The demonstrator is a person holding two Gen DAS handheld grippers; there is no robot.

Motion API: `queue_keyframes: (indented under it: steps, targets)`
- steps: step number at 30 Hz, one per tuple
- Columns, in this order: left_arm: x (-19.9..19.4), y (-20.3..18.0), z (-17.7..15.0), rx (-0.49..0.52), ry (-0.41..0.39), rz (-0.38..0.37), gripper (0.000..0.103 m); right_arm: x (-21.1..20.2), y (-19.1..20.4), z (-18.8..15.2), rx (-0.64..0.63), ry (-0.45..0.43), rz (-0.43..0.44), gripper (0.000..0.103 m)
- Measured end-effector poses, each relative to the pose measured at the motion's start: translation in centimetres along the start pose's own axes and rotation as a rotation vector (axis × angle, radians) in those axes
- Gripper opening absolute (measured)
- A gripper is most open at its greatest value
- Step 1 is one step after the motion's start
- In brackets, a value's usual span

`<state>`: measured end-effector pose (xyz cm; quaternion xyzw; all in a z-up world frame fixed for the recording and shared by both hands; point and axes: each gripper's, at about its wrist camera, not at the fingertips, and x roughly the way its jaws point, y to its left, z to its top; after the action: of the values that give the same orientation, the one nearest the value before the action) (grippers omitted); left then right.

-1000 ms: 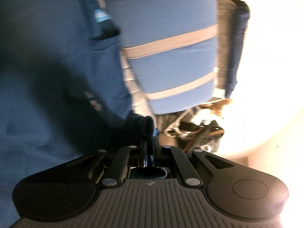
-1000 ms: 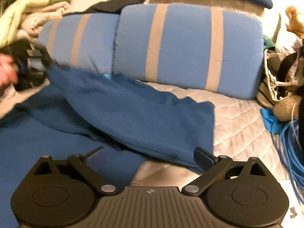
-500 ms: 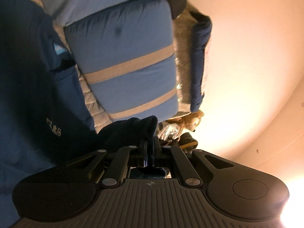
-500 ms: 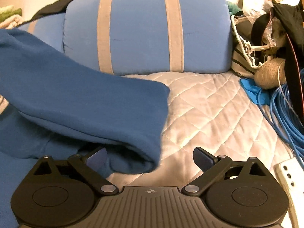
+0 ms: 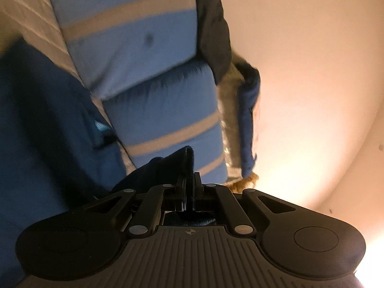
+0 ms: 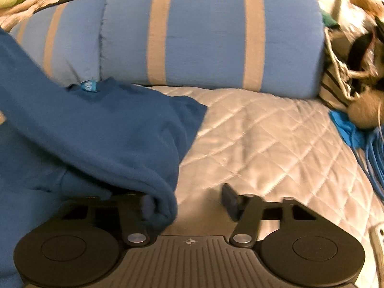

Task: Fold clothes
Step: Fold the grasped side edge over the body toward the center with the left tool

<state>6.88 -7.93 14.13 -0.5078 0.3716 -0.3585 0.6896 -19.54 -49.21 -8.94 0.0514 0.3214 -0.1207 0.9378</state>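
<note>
left wrist view rolled sideways, facing wall; right level, low over bed; both share striped pillows (image 5: 148,55)

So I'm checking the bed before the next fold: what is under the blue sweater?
The blue sweater lies on the quilted bedspread, bare to its right. Its folded edge drapes over the right gripper's left finger. Anything else beneath is covered.

- From my left wrist camera, warm glare washed out the plain peach wall (image 5: 312,84); the black gripper body stayed silhouetted.
- My right view was evenly lit, motion-blurred, the blue tan-striped cushion (image 6: 211,31) bowed by the fisheye.
</note>
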Motion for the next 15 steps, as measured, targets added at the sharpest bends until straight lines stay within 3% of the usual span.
queue_keyframes:
  steps: [4, 12, 15]
  targets:
    - [-2.3, 1.6, 0.8, 0.014, 0.002, 0.068, 0.004, 0.0, 1.2, 0.3, -0.037, 0.012, 0.037, 0.014]
    - [-5.1, 4.6, 0.9, 0.106, 0.053, 0.223, 0.004, -0.3, 2.1, 0.6, -0.102, 0.031, 0.026, 0.012]
    - [-5.5, 6.1, 0.9, 0.149, 0.072, 0.315, 0.004, -0.4, 2.4, 0.7, -0.124, 0.037, 0.03, 0.012]
